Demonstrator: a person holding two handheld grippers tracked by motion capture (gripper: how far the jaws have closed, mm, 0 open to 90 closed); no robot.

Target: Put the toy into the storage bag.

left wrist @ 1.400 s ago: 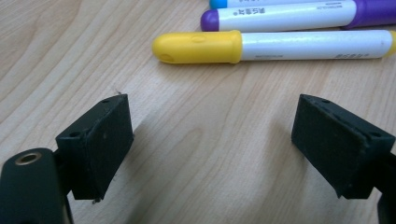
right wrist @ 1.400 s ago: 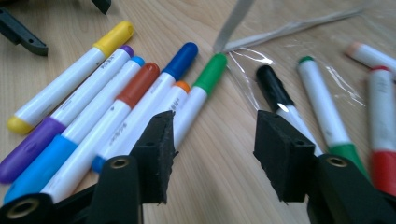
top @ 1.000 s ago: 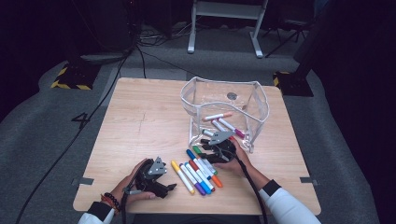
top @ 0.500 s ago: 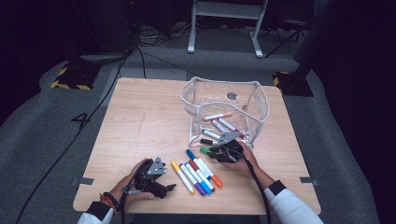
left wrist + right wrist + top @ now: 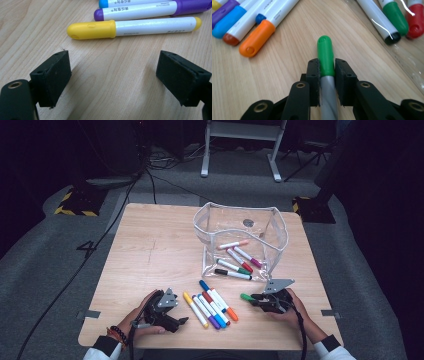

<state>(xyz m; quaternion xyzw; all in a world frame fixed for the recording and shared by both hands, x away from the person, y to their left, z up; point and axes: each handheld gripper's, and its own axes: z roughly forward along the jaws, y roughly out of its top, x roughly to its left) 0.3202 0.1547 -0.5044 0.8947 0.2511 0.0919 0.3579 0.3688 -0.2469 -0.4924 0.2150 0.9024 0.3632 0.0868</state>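
Observation:
My right gripper [image 5: 258, 299] [image 5: 326, 67] is shut on a green-capped marker [image 5: 325, 52], gripped just behind the cap and held low over the wood, pointing left. The green cap [image 5: 246, 297] sticks out of the jaws. To its left, several markers lie side by side on the table: yellow [image 5: 195, 309], purple, blue, red and orange [image 5: 226, 308]. My left gripper [image 5: 179, 321] [image 5: 113, 75] rests open near the front edge. Its jaws stand wide apart with bare wood between them, just short of the yellow marker [image 5: 132, 27] and the purple marker [image 5: 150, 10].
A clear plastic pouch [image 5: 280, 227] stands open at the back right of the wooden table [image 5: 150, 250], with several markers [image 5: 234, 265] lying inside. Its edge and three of those markers [image 5: 387, 17] lie close to my right gripper. Cables and a metal stand are on the dark floor beyond.
My right gripper has drawn back from the front of the pouch toward the near right of the table, carrying the green marker. The left gripper has stayed still.

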